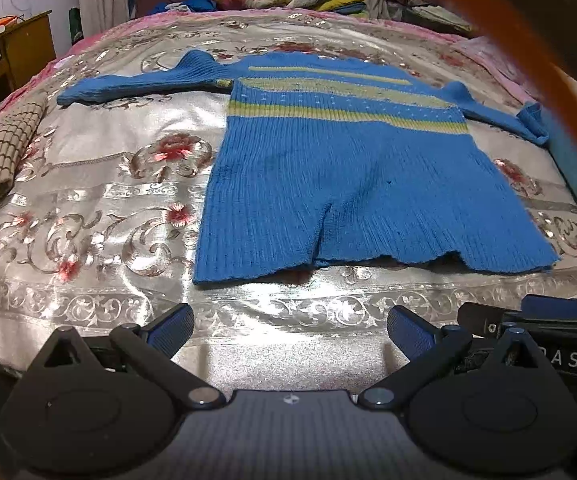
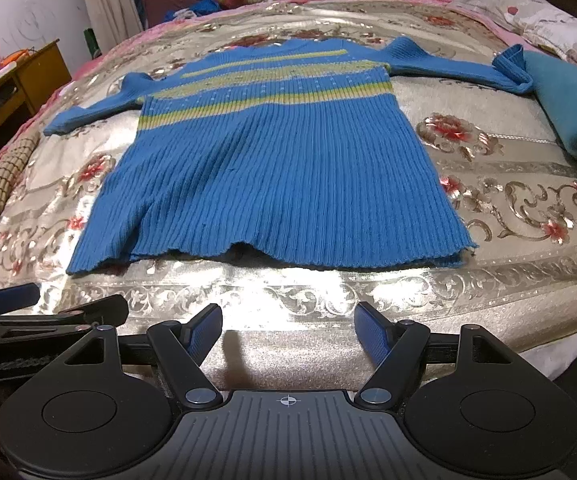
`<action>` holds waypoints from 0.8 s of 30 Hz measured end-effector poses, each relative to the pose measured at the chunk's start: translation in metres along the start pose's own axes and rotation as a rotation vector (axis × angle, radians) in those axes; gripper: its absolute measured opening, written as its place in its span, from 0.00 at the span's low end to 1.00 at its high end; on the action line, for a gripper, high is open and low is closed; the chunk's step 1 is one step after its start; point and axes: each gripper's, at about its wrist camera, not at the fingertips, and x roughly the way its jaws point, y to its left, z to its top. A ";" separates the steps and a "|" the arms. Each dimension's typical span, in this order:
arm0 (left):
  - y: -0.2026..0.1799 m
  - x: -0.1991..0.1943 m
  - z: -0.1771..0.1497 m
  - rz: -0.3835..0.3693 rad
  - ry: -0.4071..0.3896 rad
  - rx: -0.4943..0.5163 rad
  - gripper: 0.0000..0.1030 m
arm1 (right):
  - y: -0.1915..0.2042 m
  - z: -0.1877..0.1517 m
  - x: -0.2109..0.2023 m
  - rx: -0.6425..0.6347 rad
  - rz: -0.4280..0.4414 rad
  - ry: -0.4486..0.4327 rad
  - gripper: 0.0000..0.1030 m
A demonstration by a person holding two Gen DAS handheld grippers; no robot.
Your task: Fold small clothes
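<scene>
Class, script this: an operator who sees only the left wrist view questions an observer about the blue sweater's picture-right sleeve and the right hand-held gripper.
Operator: An orange strap blocks the blue sweater at picture right. What lies past that sleeve?
Observer: In the right wrist view, a large teal cloth; the cuff lies against its edge.
Operator: Is the right hand-held gripper open?
Observer: Yes, open, nothing between its fingers, stopped short of the hem.
</scene>
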 end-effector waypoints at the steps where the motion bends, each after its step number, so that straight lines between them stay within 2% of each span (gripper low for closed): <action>1: -0.001 0.000 0.000 0.005 -0.002 0.001 1.00 | 0.000 0.000 0.000 0.000 0.001 0.000 0.72; 24: 0.007 -0.006 -0.006 0.010 0.031 -0.054 1.00 | 0.000 0.000 -0.006 0.014 0.007 -0.030 0.75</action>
